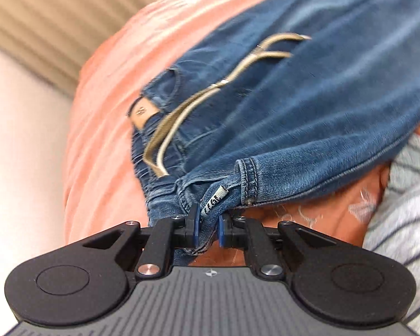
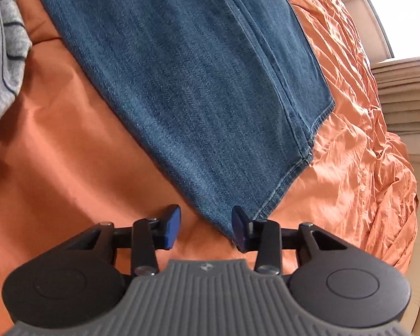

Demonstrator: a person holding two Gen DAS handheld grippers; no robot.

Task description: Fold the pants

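Observation:
Blue jeans lie on an orange bedsheet, with a tan drawstring trailing from the waistband. My left gripper is shut on the waistband edge by a belt loop and a small white label. In the right wrist view the jeans' leg stretches away, its hem corner reaching between the fingers. My right gripper is open, with the hem corner beside its right pad.
A grey striped garment lies on the sheet beside the jeans; it also shows in the right wrist view. The wrinkled orange sheet ends at the bed's edge, with a beige wall and blinds beyond.

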